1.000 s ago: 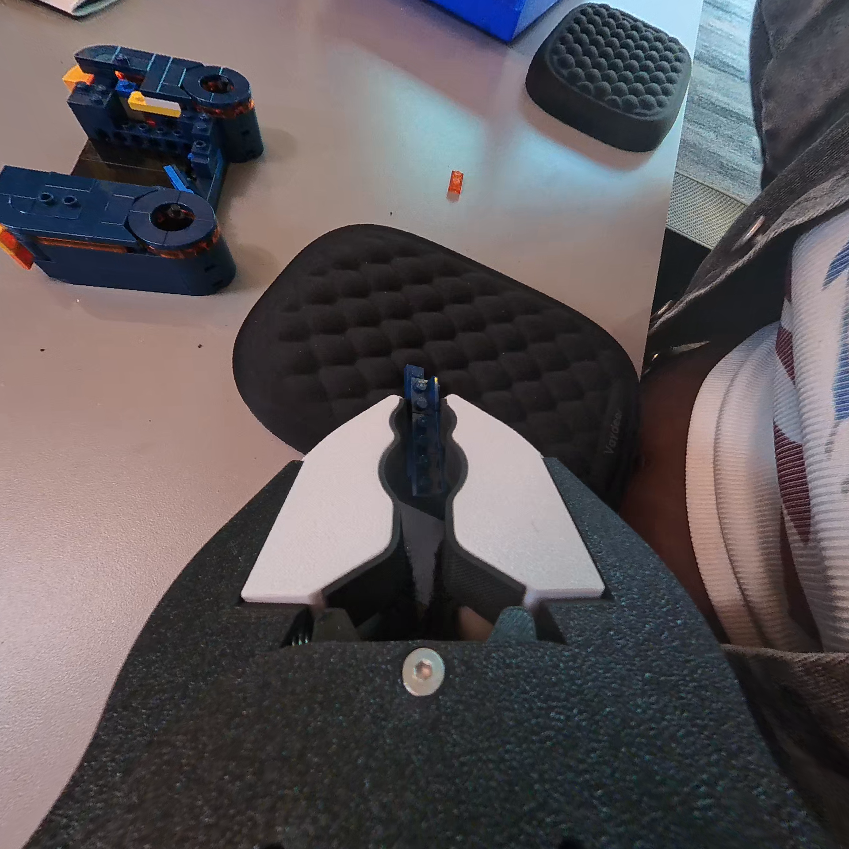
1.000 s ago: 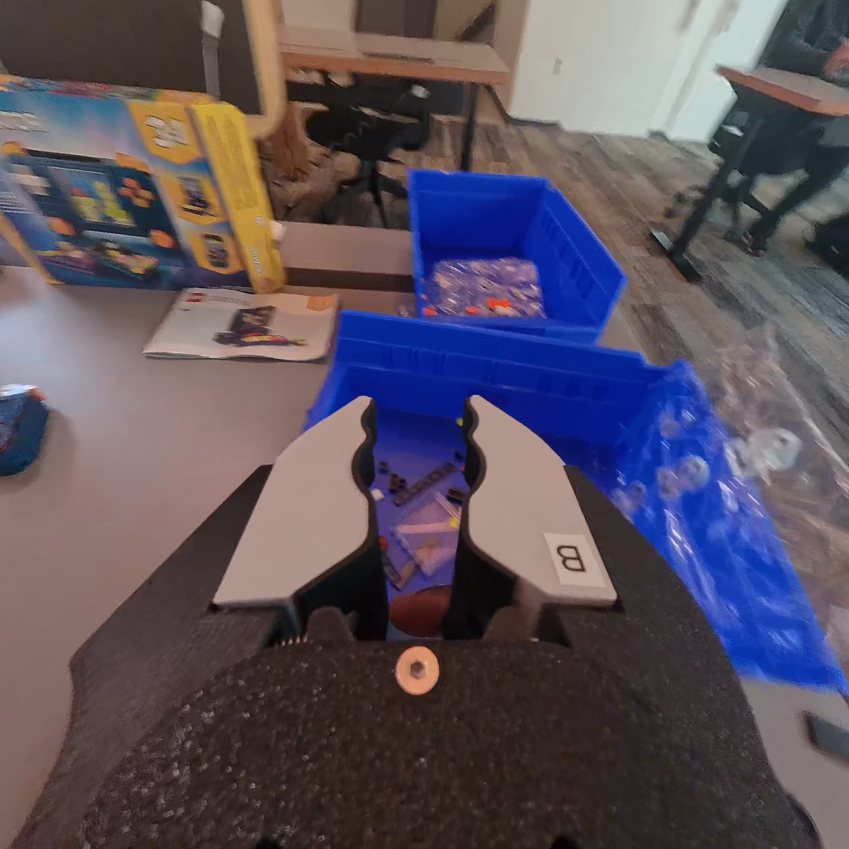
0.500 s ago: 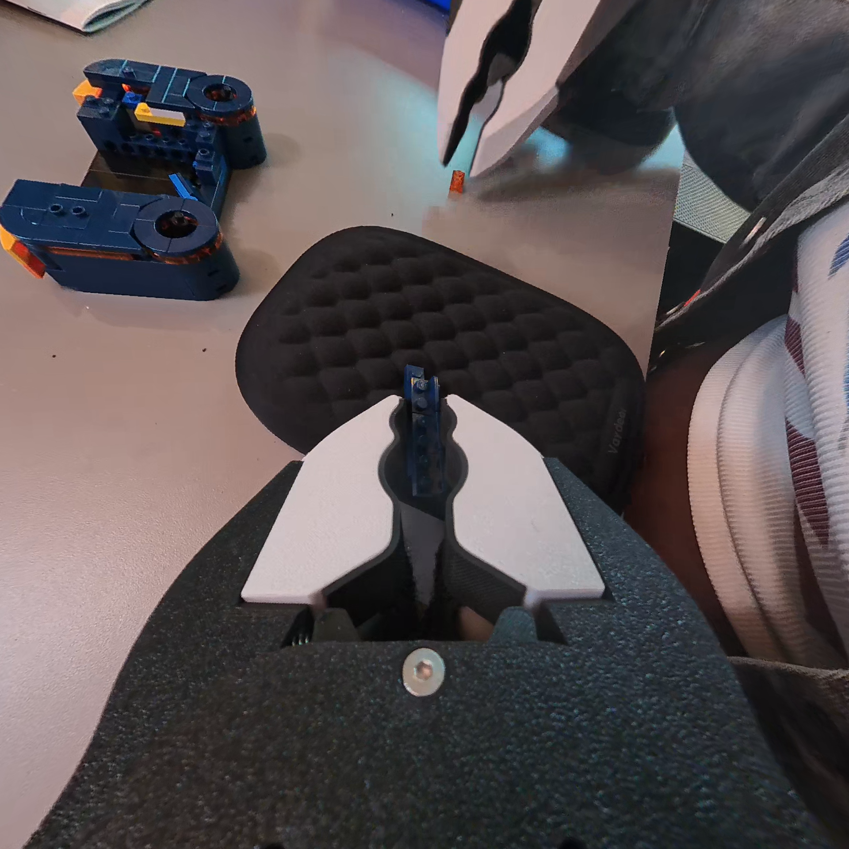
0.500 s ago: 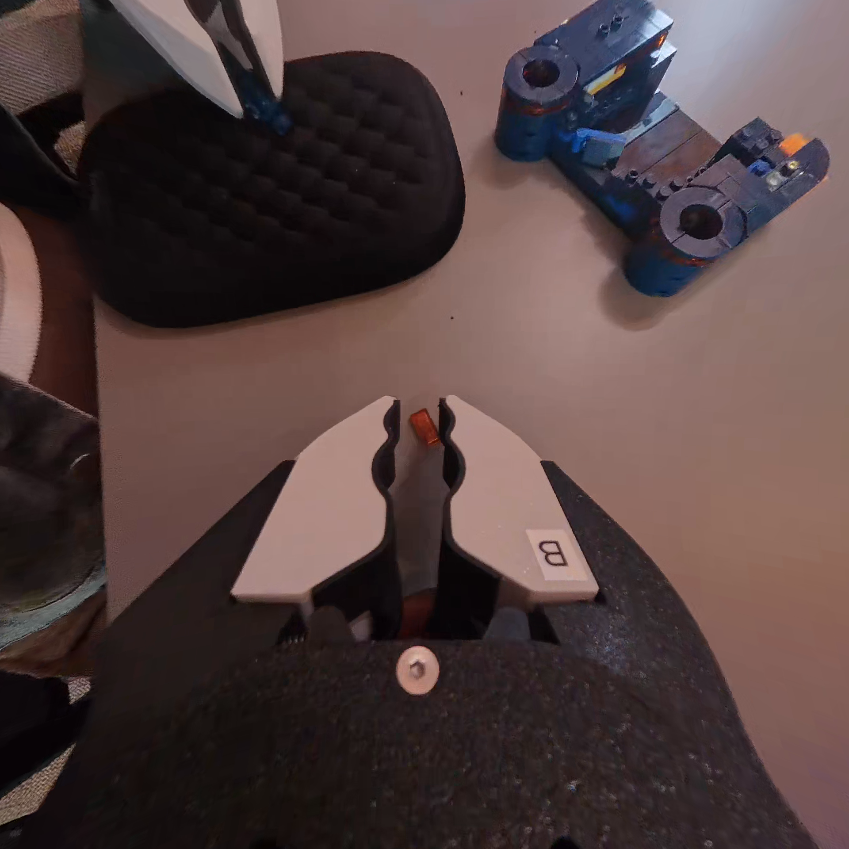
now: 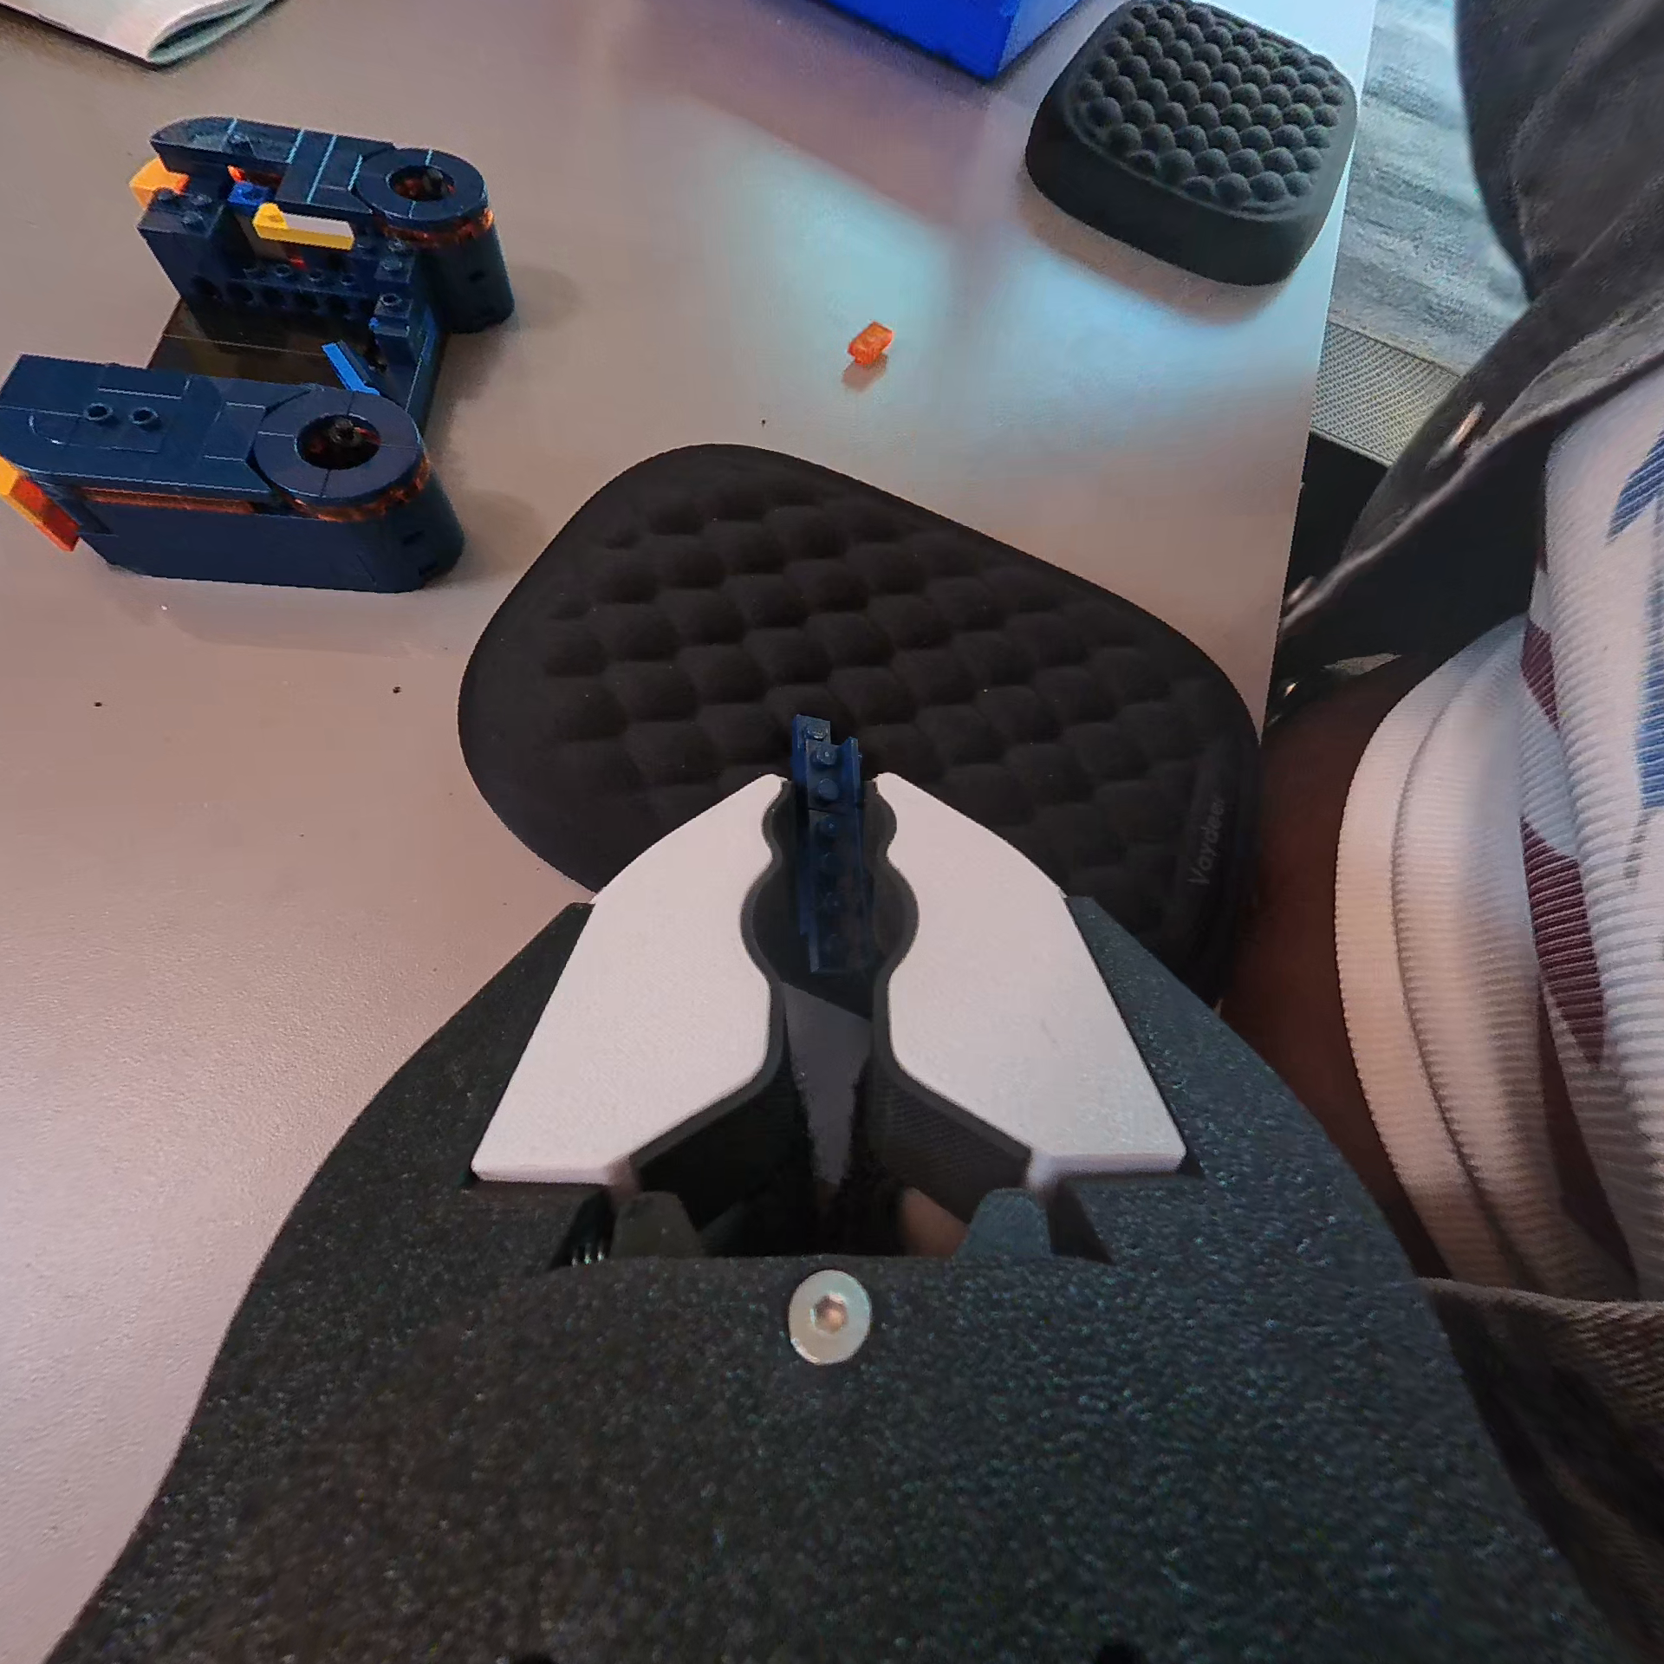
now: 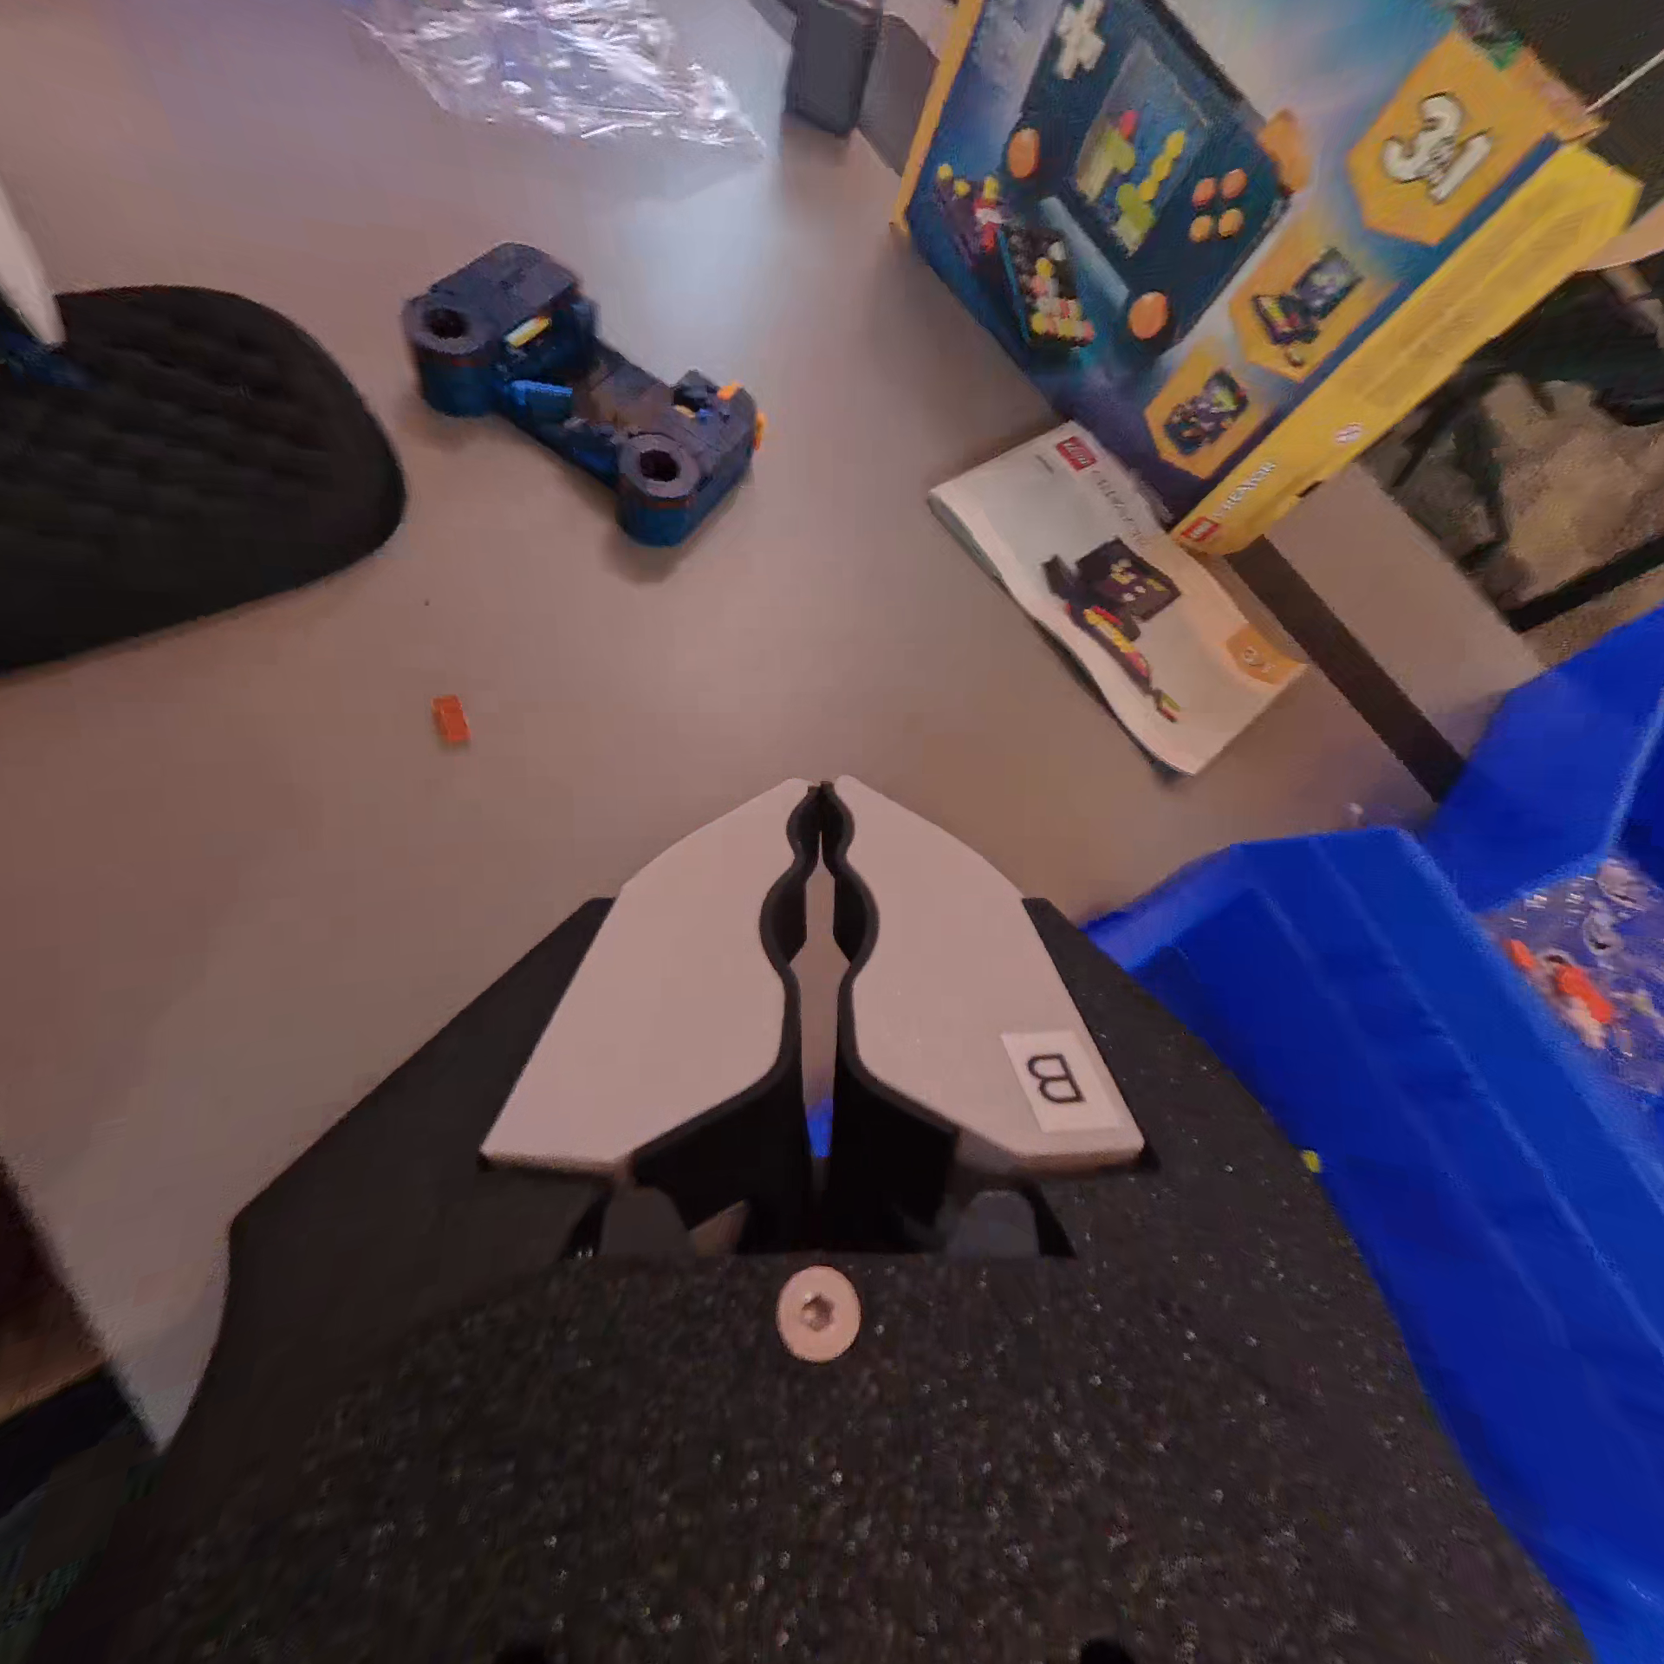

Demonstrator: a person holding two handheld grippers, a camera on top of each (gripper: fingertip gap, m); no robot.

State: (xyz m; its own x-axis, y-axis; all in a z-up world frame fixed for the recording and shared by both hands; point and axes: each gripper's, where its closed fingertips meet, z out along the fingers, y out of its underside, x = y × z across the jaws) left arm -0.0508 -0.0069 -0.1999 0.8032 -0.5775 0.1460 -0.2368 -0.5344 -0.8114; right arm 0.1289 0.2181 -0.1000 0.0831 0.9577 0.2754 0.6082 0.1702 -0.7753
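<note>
My left gripper (image 5: pixel 828 783) is shut on a thin dark blue studded brick plate (image 5: pixel 830 846) and holds it over a black dimpled foam pad (image 5: pixel 855 630). A small orange brick (image 5: pixel 870 343) lies loose on the grey table beyond the pad. A dark blue brick model (image 5: pixel 270 360) with two round holes sits at the far left. My right gripper (image 6: pixel 821 792) is shut with nothing between its jaws, above the table. In its view the orange brick (image 6: pixel 450 720) lies ahead to the left, and the model (image 6: pixel 585 396) farther off.
A second black pad (image 5: pixel 1198 153) lies by the table's right edge, next to a person's torso (image 5: pixel 1486 900). In the right wrist view, blue bins (image 6: pixel 1351 1035) stand at right, with a booklet (image 6: pixel 1107 594), a toy box (image 6: pixel 1216 252) and a clear plastic bag (image 6: pixel 558 72) beyond. My right fingertips sit around 30 cm from my left ones. The dark blue brick model (image 5: pixel 270 360) sits 20 cm or so from the ends of my left fingers.
The right gripper had its open jaws around the orange brick; it has since pulled back and shut empty, and the brick stays on the table, slightly turned. The left gripper has not moved.
</note>
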